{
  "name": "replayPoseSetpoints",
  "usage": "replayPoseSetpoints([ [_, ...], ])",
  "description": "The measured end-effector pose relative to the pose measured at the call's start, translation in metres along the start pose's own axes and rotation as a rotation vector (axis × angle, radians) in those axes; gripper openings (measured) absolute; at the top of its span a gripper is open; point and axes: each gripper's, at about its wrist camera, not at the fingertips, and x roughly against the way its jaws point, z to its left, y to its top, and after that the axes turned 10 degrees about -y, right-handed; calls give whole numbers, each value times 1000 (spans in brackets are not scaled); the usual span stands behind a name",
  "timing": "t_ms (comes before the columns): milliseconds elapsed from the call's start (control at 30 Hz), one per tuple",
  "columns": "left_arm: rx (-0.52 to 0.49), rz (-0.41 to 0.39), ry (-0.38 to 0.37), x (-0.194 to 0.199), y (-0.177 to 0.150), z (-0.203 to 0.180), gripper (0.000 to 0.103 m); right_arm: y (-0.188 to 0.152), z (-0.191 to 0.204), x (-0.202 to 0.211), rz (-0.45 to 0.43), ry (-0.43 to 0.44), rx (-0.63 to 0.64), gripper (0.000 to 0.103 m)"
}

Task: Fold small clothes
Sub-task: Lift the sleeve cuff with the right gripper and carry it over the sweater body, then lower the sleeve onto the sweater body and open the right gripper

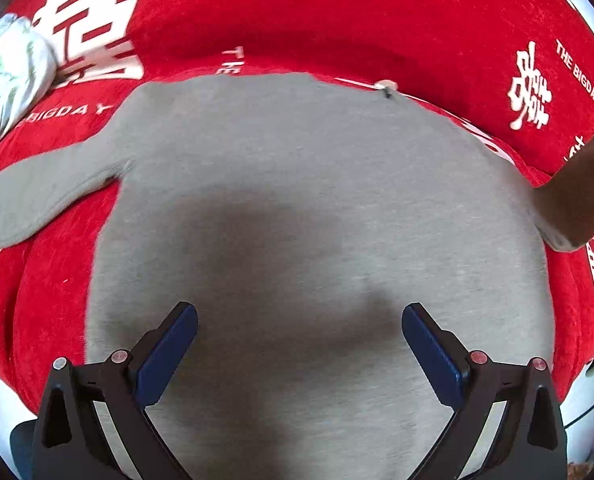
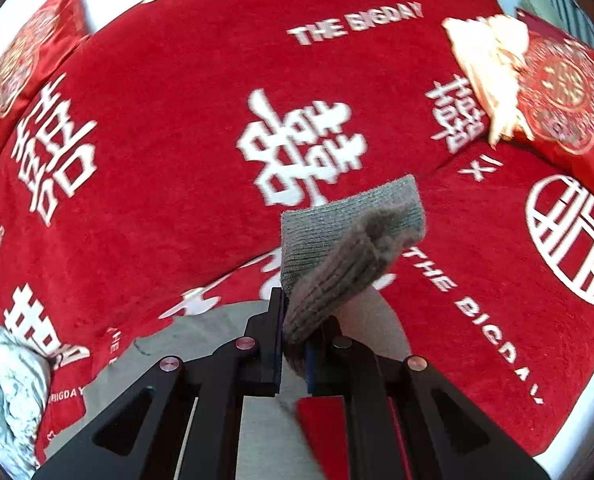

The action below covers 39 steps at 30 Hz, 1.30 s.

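- A grey sweater (image 1: 297, 208) lies spread flat on a red blanket (image 1: 337, 12) printed with white characters and the words "THE BIGDAY" — it takes up most of the left wrist view.
- The left gripper (image 1: 299, 312) hangs above the body of the sweater with its jaws spread wide and nothing between them; its blue pads (image 1: 169, 356) sit clear of the cloth, and a dark shadow falls on the sweater under them.
- One sleeve (image 1: 37, 196) runs out from the sweater's left side and rests on the blanket.
- On the sweater's right side the other sleeve is lifted off the blanket; its ribbed cuff (image 2: 349, 236) is pinched in the right gripper (image 2: 295, 344), whose jaws are clenched on the knit — the cuff sticks up and out past the fingertips, folded over on itself.
- In the left wrist view that raised sleeve end (image 1: 577, 196) shows at the right edge, looking brownish in shade.
- A crumpled pale printed cloth (image 1: 9, 80) lies on the blanket beyond the sweater's left shoulder, near the resting sleeve.
- A small light tag or button (image 1: 385, 87) sits at the sweater's far edge; I cannot tell which.
- Far beyond the sweater, in the right wrist view, a red cushion (image 2: 569, 104) with a round gold pattern lies on the blanket, with a cream cloth (image 2: 489, 68) just beside it, touching it.
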Motion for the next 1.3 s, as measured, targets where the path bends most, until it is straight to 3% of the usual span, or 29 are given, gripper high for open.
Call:
replayPoseSetpoints([
  [333,42,-22,-8,17,-2,44,102,-26,88,5,-8,29,115,9],
  [533,65,-30,-55,24,-2,63,102,-46,128,5,-1,36,158,9],
  [800,-3,-29,-25,38,2,71,102,-78,190,2,10,154,165,9],
  [1100,43,-67,-7,55,1,93,102,-125,253,-13,67,217,266,8],
  [1300,80,-76,-8,59,-3,101,102,-155,277,-31,108,184,346,8],
])
